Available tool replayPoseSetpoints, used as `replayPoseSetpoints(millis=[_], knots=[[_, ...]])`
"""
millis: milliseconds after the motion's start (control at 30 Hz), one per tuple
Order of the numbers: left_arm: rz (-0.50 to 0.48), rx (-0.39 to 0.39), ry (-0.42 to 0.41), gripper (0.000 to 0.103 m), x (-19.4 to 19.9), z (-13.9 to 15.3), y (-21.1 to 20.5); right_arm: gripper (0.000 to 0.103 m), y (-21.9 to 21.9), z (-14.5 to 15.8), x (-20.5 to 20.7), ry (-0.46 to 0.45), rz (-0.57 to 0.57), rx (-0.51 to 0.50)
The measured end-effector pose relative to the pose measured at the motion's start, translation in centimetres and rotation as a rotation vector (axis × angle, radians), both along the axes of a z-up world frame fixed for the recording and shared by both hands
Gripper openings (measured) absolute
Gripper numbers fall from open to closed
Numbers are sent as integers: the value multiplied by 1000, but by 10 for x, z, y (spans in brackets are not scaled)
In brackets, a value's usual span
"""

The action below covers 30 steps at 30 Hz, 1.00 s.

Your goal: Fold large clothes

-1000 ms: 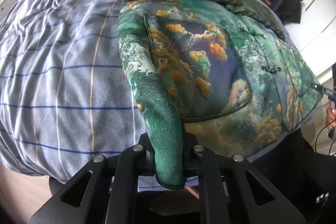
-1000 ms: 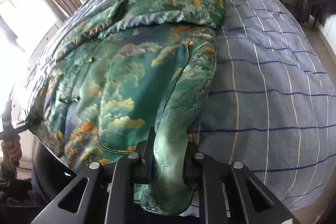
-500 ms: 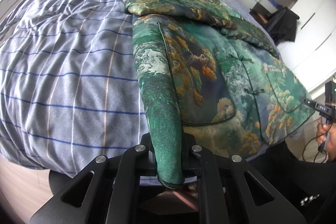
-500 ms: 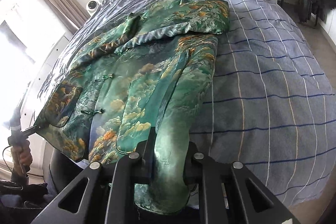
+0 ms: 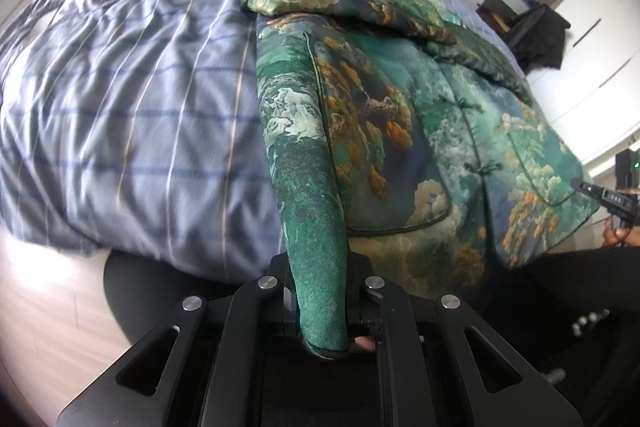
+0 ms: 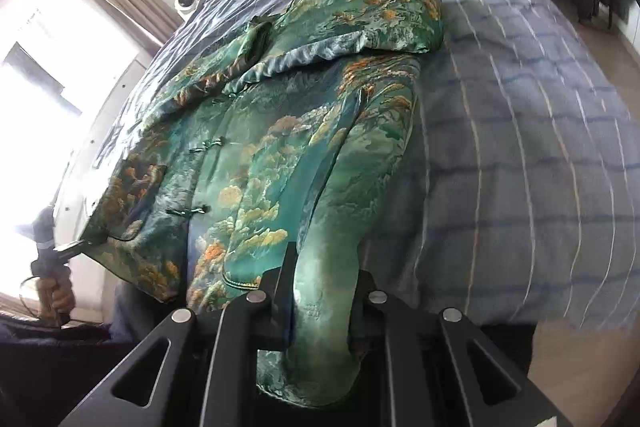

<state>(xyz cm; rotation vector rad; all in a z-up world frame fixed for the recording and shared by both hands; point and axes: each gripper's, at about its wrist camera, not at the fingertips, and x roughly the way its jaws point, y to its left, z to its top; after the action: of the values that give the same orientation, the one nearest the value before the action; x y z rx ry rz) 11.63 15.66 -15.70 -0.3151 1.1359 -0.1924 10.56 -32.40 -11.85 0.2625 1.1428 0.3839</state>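
Striped blue bedding [image 5: 132,115] fills the frame; the green brocade jacket [image 5: 400,131] lies centre-right. The left gripper [image 5: 320,291] and the right gripper [image 6: 324,307] each pinch a hem corner, apparently firmly. To fold well, lift both together, keep the hem taut, and lay it squarely toward the collar [image 6: 256,39].
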Motion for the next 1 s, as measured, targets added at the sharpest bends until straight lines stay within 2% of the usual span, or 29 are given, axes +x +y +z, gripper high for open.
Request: replayPoseSetpoints(millis=[100, 167, 233, 333, 433, 467, 533, 600, 633, 700, 733, 767, 800, 867, 933, 1000], knots=[[18, -83, -26, 9, 0, 22, 14, 16, -1, 16, -5, 10, 10, 79], [25, -135, -76, 9, 19, 45, 23, 16, -6, 37, 6, -17, -2, 157], [30, -142, -126, 9, 50, 66, 26, 16, -12, 57, 31, -59, -18, 222], [24, -84, -187, 9, 101, 85, 21, 16, -16, 79, 85, -133, -42, 263], [68, -41, -197, 9, 164, 84, 17, 16, -19, 80, 143, -165, -86, 287], [82, -40, -192, 9, 172, 82, 16, 16, -20, 75, 163, -170, -112, 275], [123, -53, -154, 9, 215, 69, 17, 16, -18, 61, 191, -146, -131, 264], [178, -47, -123, 13, 244, 54, 16, 16, -21, 42, 220, -132, -195, 247], [188, -35, -109, 20, 255, 47, 13, 19, -22, 31, 232, -117, -221, 262], [210, -3, -77, 42, 280, 33, 12, 21, -26, 12, 251, -70, -279, 292], [209, -24, -65, 59, 286, 31, 15, 26, -29, 0, 259, -35, -309, 320], [211, -60, -64, 69, 288, 32, 20, 37, -32, -9, 265, 0, -341, 358], [216, -93, -70, 73, 282, 35, 25, 44, -34, -15, 263, 20, -368, 399], [213, -179, -122, 88, 271, 48, 41, 72, -44, -17, 261, 30, -411, 533], [159, -181, -185, 93, 257, 59, 49, 88, -55, -10, 257, 15, -410, 651], [62, -139, -209, 95, 248, 63, 45, 89, -63, 3, 258, -18, -375, 658]])
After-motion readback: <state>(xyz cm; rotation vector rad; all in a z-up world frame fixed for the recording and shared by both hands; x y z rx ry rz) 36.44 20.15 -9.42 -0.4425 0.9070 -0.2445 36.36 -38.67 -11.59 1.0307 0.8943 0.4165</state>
